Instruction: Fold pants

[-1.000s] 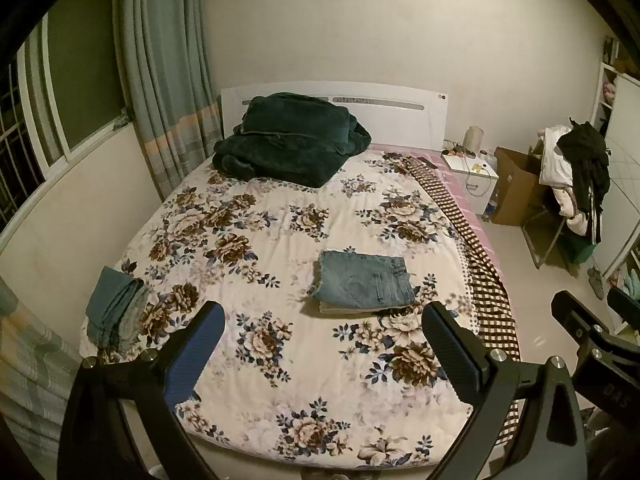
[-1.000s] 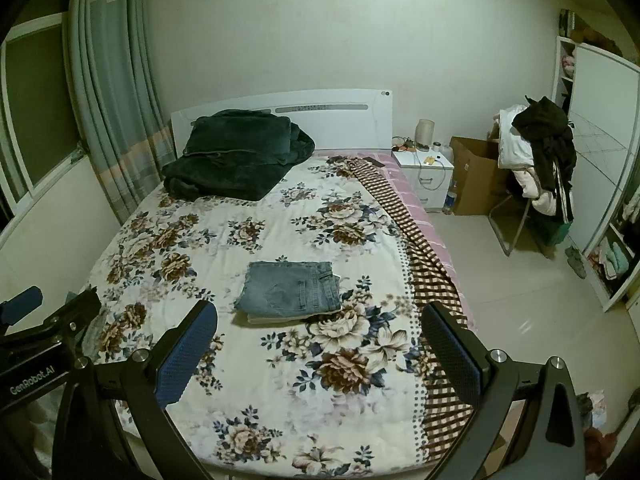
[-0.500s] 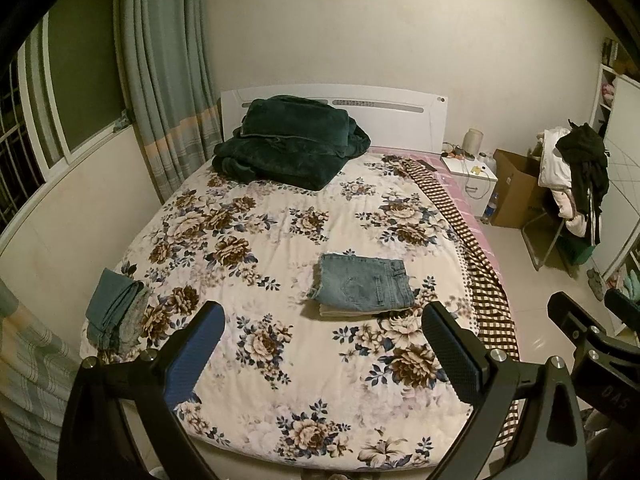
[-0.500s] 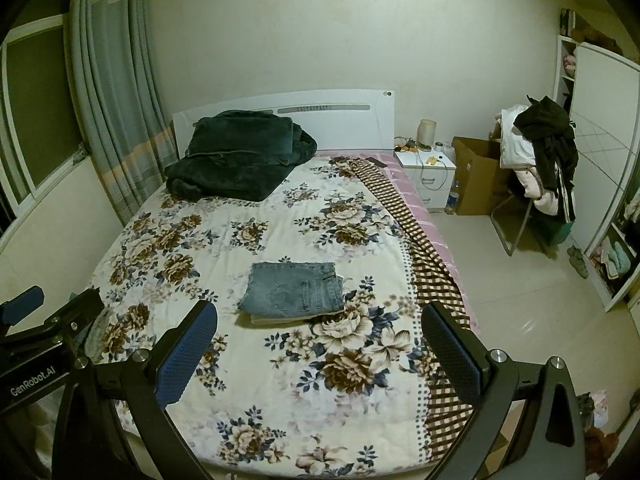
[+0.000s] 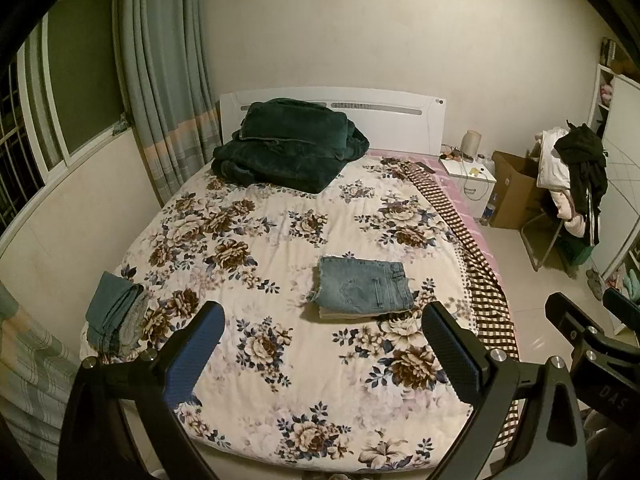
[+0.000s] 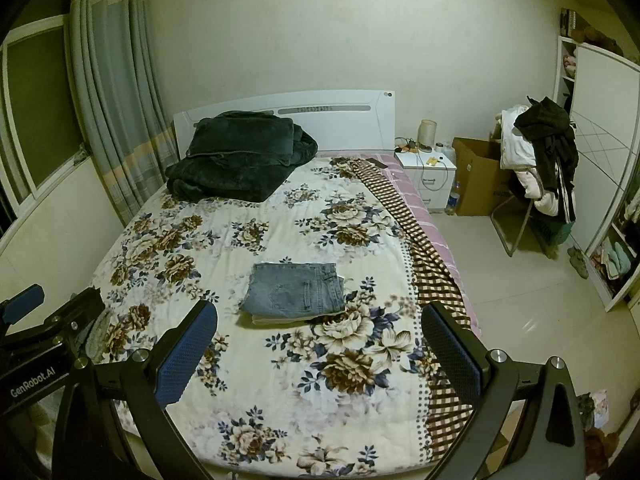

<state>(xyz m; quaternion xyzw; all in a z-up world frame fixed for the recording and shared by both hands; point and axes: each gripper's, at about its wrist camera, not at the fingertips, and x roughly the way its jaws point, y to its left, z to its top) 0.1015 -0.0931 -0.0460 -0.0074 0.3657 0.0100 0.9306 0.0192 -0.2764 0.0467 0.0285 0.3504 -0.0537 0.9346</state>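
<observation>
A pair of blue jeans point(image 5: 362, 290) lies folded into a neat rectangle on the floral bedspread point(image 5: 280, 240), in the middle toward the right; it also shows in the right wrist view point(image 6: 294, 290). My left gripper point(image 5: 320, 356) is open and empty, held back from the foot of the bed, well short of the jeans. My right gripper point(image 6: 316, 354) is open and empty too, also held back over the foot of the bed. Each gripper shows at the edge of the other's view.
A second folded blue-grey garment point(image 5: 114, 312) lies at the bed's left edge. A dark green blanket point(image 5: 288, 144) is piled at the headboard. A nightstand point(image 6: 426, 170), a cardboard box point(image 6: 476, 178) and a chair heaped with clothes point(image 6: 540, 160) stand right of the bed.
Both grippers have drifted back slightly from the bed and stay open. The folded jeans have not moved.
</observation>
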